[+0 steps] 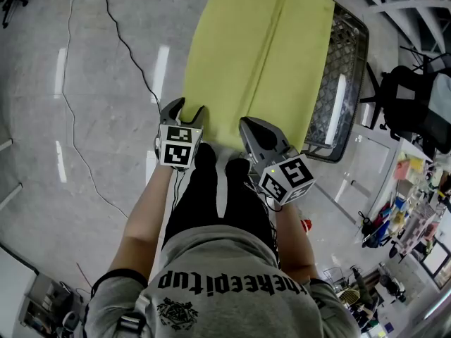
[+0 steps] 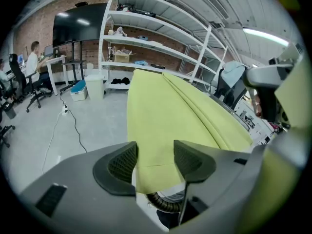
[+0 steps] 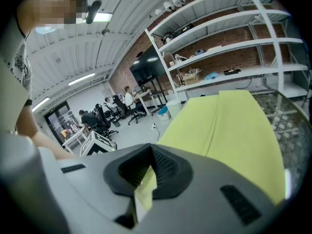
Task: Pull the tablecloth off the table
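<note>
The yellow-green tablecloth [image 1: 261, 55] lies spread along a wire-mesh worktop [image 1: 345, 69], its near edge hanging just in front of the person. The right hand-held gripper [image 1: 248, 125] is clenched on that edge, with a fold of cloth pinched between its pads [image 3: 161, 167]. The left hand-held gripper [image 1: 182, 108] is released, jaws wide apart at the near left corner. The cloth's hem appears between them, seemingly untouched. A black cable [image 1: 106, 69] trails over the floor.
</note>
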Demonstrator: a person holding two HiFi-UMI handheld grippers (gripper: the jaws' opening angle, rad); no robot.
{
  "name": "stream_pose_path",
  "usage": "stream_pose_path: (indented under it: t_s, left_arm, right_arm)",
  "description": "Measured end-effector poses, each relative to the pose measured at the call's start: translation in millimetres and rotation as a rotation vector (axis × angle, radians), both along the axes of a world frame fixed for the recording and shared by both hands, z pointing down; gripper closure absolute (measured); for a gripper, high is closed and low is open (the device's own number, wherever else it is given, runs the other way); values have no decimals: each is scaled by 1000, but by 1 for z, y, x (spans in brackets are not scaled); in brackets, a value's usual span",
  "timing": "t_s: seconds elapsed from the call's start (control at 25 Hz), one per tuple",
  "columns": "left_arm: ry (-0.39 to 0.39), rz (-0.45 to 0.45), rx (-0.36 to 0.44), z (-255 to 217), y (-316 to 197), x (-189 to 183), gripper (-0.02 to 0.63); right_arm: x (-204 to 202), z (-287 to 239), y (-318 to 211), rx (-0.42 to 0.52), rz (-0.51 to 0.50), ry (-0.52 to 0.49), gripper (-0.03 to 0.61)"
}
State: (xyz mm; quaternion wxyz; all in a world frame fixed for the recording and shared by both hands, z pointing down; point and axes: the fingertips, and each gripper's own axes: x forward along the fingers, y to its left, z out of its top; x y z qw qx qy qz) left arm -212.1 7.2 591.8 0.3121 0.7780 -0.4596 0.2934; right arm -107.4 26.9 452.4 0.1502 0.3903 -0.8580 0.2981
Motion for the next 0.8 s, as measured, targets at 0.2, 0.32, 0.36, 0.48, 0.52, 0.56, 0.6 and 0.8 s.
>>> stream_pose_path:
  t_s: [0.2, 0.32, 0.36, 0.48, 0.52, 0.56, 0.6, 0.8]
  left_arm:
    - [-92, -16, 46, -3, 0, -3, 406]
    - [-197, -17, 100, -7, -3, -11, 542]
    - [-210, 4, 109, -8, -2, -9, 558]
    - [-185, 81, 78, -7, 2, 13, 592]
    - [-170, 79, 59, -6, 3, 18, 592]
    - [-147, 60, 38, -5, 4, 20, 594]
    - [-109, 30, 13, -5, 3, 20, 594]
    - [80, -60, -94, -14, 2, 23, 594]
  right_arm:
    - [2, -2, -3, 8, 2, -3, 568]
    - [5, -4, -4, 9, 6, -9, 568]
    - [6, -4, -5, 10, 7, -10, 568]
    - [8, -5, -6, 12, 12, -10, 568]
    - [9, -7, -7, 13, 14, -10, 568]
    - [10, -8, -7, 15, 17, -12, 568]
    - [11, -10, -7, 17, 19, -14, 568]
    - [23, -12, -7, 20, 33, -23, 568]
